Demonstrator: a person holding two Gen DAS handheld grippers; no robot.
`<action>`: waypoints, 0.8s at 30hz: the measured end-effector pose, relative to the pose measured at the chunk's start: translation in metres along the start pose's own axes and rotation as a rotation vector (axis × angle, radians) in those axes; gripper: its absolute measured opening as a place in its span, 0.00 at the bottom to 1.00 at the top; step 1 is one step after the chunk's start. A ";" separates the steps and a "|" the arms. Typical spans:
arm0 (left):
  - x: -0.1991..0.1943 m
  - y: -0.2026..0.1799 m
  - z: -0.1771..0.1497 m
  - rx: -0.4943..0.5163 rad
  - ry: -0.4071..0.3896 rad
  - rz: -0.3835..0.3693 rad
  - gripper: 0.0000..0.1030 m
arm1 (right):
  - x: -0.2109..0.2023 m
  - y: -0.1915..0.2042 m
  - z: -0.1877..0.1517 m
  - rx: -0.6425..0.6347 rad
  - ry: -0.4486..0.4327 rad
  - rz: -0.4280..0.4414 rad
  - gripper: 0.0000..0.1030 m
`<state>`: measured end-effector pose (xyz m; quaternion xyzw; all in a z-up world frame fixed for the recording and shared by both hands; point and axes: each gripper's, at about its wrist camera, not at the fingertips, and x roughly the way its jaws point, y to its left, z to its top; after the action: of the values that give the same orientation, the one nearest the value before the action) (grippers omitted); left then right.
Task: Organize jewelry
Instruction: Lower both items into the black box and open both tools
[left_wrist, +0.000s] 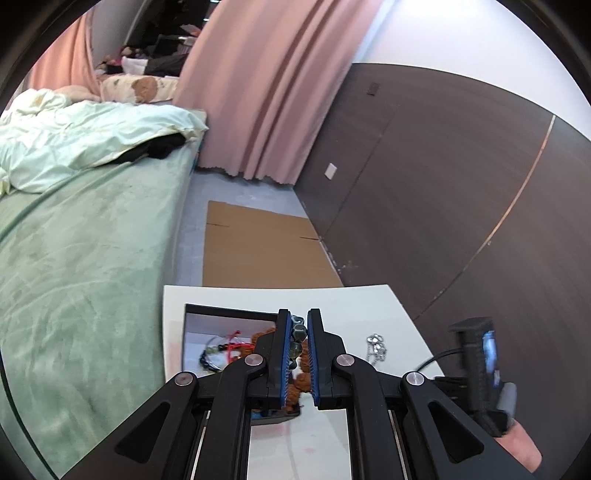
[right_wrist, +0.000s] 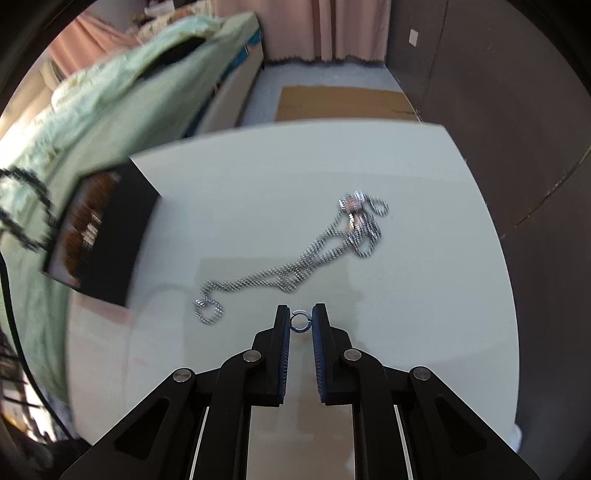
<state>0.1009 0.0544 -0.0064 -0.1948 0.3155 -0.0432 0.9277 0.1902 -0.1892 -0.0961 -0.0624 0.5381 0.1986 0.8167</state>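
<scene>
Gripping a strand of dark green and grey beads (left_wrist: 297, 338), the left gripper (left_wrist: 298, 325) hangs above the open black jewelry box (left_wrist: 221, 314) on the white table (right_wrist: 258, 184). Right of that box a silver chain necklace (right_wrist: 295, 254) lies loose. Nearer than the chain, the right gripper (right_wrist: 300, 320) pinches a small silver ring (right_wrist: 300, 322).

Box (right_wrist: 122, 236) sits on the surface (right_wrist: 258, 177) at the left, chain (right_wrist: 295, 269) lies to its right, bed (left_wrist: 85, 236) further left, cardboard (left_wrist: 258, 247) behind on the floor.
</scene>
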 end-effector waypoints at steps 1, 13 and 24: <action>0.002 0.002 0.000 -0.009 0.000 0.001 0.09 | -0.004 0.002 0.003 0.009 -0.019 0.019 0.13; -0.003 0.029 0.006 -0.136 -0.027 0.013 0.78 | -0.039 0.033 0.029 0.094 -0.220 0.307 0.13; -0.016 0.056 0.017 -0.183 -0.037 0.038 0.78 | -0.038 0.082 0.039 0.054 -0.267 0.459 0.13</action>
<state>0.0961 0.1145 -0.0070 -0.2736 0.3046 0.0073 0.9123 0.1784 -0.1118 -0.0368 0.1099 0.4309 0.3707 0.8154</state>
